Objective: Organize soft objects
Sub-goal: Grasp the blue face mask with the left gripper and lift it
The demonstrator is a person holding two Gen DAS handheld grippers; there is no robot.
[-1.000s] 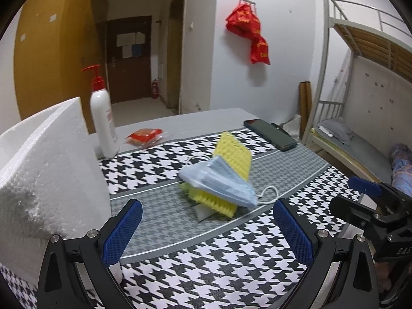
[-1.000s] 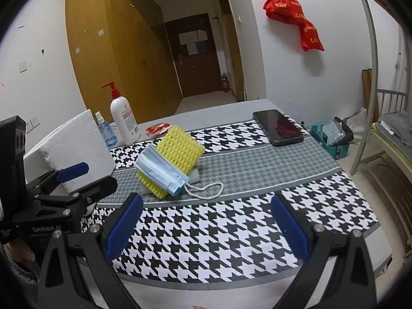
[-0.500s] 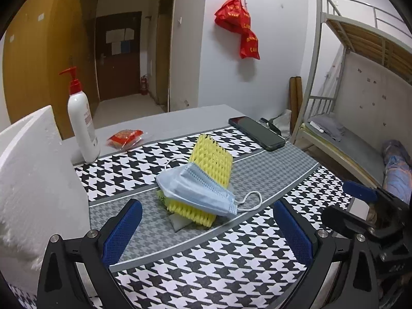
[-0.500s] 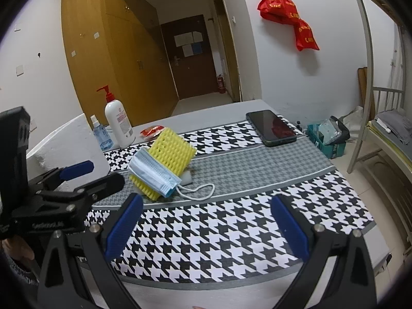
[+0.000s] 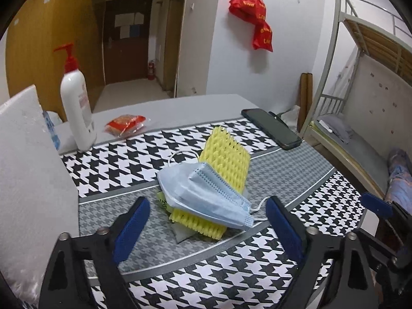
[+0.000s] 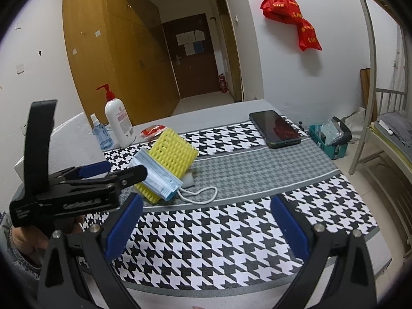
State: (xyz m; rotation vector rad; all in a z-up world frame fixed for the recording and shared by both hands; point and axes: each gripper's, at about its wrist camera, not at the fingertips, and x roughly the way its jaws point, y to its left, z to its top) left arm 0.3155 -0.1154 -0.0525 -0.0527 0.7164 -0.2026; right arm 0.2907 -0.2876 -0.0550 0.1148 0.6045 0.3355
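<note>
Left hand-held gripper (image 5: 206,221): blue-padded fingers spread, nothing pinched. Its jaws have just been closing a little; the near end of the pile lies between the fingertips, pads not touching it.

Right hand-held gripper (image 6: 206,221): fingers spread wide over bare cloth, holding nothing.

Task items sit mid-counter, stacked. A pale blue pleated face mask (image 5: 206,193) lies draped over a yellow foam mesh sleeve (image 5: 226,159), which stands tilted, its far end raised. A small white foam block (image 6: 189,180) touches the sleeve's lower edge. The mask's white ear loop (image 6: 203,193) trails onto the grey band of the black-and-white houndstooth cloth covering the counter (image 5: 231,278).

Elsewhere on the counter:
- white pump bottle with red dispenser (image 5: 76,103), label pinkish, print not readable
- small clear blue spray bottle (image 6: 101,132) just beside it
- red snack packet (image 5: 126,126), print not readable
- dark smartphone (image 6: 274,128), screen up, near the far right edge
- large white polystyrene block (image 5: 31,180) at the left

Red bags hanging on the wall (image 6: 293,18) carry yellow lettering, too small to read. The left gripper's body shows white lettering in the right wrist view, blurred.
</note>
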